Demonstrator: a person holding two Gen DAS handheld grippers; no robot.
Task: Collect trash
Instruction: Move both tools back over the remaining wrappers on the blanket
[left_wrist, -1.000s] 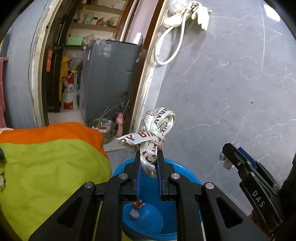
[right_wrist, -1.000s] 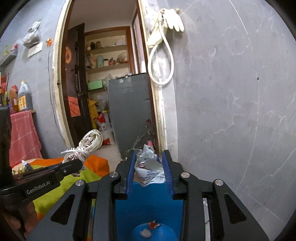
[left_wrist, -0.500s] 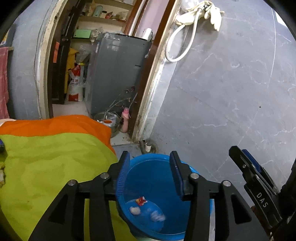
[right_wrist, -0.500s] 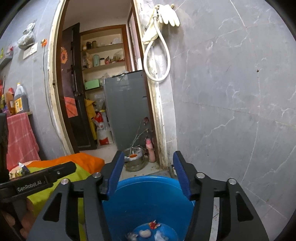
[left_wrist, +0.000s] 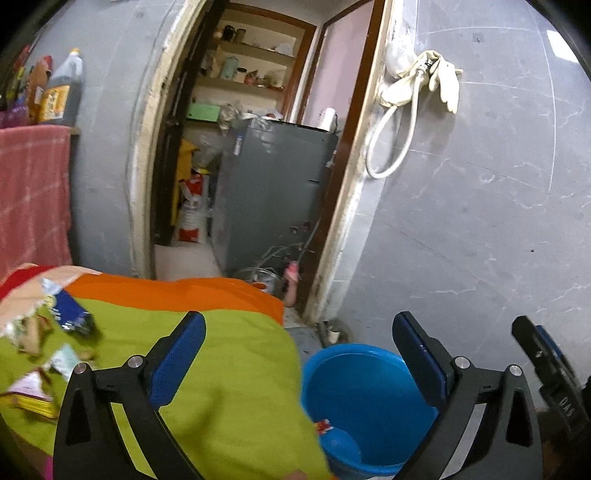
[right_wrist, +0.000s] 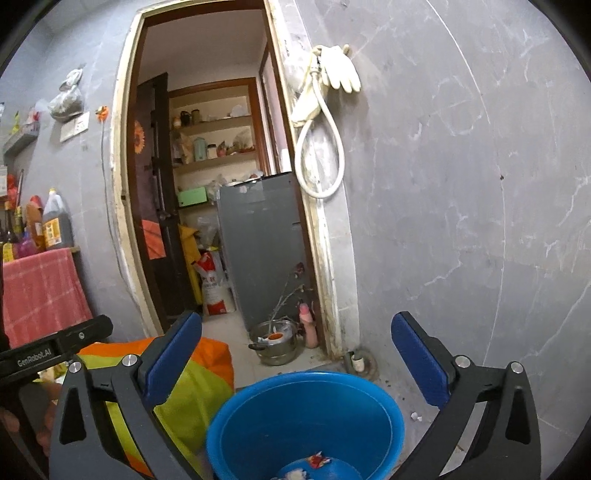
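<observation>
1. Both grippers were spread wide and carried nothing: left gripper (left_wrist: 297, 354), right gripper (right_wrist: 295, 354).
2. The bucket (left_wrist: 369, 358) stood on the floor just beside the cloth (left_wrist: 221, 369); scraps (right_wrist: 317, 461) lay in its bottom.
3. Remaining trash (left_wrist: 48, 354) lay on the cloth, well left of the bucket, so I judged the left gripper nearer.
4. The blue packet (left_wrist: 70, 314) lay flat, long axis running from the far left down toward the bucket side.
5. I could not tell how the smaller wrappers pointed.
</observation>
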